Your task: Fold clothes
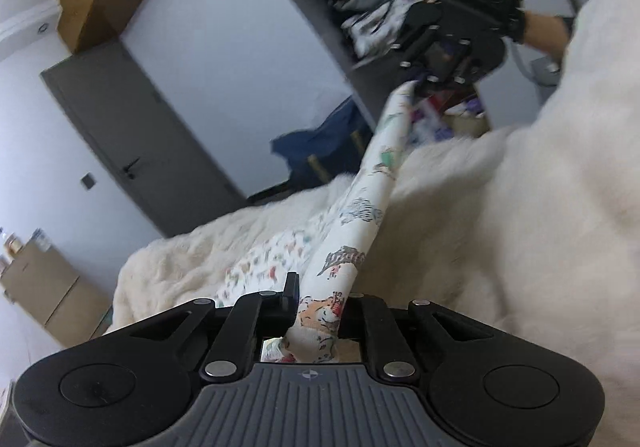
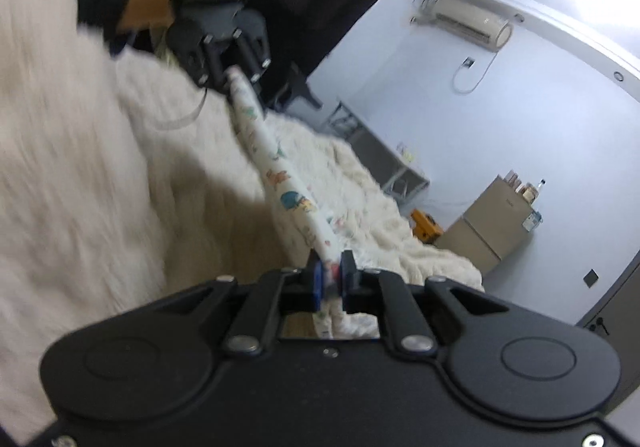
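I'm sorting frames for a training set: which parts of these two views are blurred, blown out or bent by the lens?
Left wrist view: the printed garment near the jaws is fairly sharp, the right gripper and shelves smear, and the door frame bows. Right wrist view: the fluffy blanket streaks with motion blur, and the ceiling corner is blown out.

Printed garment (image 2: 280, 175) taut between both grippers' jaws, above fluffy blanket (image 2: 80, 167)

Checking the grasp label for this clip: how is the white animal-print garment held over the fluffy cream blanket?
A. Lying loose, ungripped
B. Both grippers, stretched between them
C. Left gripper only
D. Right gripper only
B: the white animal-print garment runs taut from the left gripper to the right gripper, each shut on one end, above the fluffy cream blanket.
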Demonstrator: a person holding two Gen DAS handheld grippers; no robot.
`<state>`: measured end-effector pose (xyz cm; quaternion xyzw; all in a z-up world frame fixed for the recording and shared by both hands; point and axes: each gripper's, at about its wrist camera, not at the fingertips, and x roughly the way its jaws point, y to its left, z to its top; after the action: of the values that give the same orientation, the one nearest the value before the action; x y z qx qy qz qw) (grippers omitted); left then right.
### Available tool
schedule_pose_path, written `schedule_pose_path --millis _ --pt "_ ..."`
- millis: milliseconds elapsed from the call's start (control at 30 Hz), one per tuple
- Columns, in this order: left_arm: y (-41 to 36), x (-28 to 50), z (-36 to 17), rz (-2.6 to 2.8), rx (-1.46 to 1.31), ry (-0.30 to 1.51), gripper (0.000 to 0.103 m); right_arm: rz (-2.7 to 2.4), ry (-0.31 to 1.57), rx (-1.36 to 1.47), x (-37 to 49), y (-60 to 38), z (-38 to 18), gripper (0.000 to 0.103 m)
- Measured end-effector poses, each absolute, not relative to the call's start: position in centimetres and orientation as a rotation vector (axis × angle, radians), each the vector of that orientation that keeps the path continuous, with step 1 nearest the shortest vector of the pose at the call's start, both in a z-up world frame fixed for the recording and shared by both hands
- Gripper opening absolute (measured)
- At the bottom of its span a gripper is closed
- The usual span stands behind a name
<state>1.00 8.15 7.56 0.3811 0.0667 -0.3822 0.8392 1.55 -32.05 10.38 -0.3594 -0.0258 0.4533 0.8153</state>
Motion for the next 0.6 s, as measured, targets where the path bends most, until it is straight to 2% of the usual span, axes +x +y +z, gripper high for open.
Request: schedule_pose_path --millis 200,267,333,400,467,600 --pt "8.2 -5.6 9.1 -0.862 0.848 0.060 0.009 1.039 -0.114 -0.700 -1.1 -35.3 13.7 0.006" --pt "7.0 -6.5 7.8 -0.886 0.915 0.079 0.009 1.085 -0.092 -0.734 -1.9 -35.5 13.7 0.010" --pt "6.1 -7.2 5.9 -0.894 0.971 0.114 0.009 1.101 -0.065 -0.810 -2.3 -35.2 12.6 0.021" --pt "5.3 -7.0 4.0 -0.898 0.995 0.147 0.010 1.115 -0.015 -0.879 -2.3 -34.7 10.9 0.041" --pt "5.2 -7.1 2.7 -0.900 0.969 0.148 0.010 1.135 0.029 -0.934 -2.3 -34.4 9.5 0.054" --pt "6.4 -7.0 2.9 -0.861 0.856 0.118 0.011 1.172 0.117 -1.033 -2.3 -33.9 6.9 0.058"
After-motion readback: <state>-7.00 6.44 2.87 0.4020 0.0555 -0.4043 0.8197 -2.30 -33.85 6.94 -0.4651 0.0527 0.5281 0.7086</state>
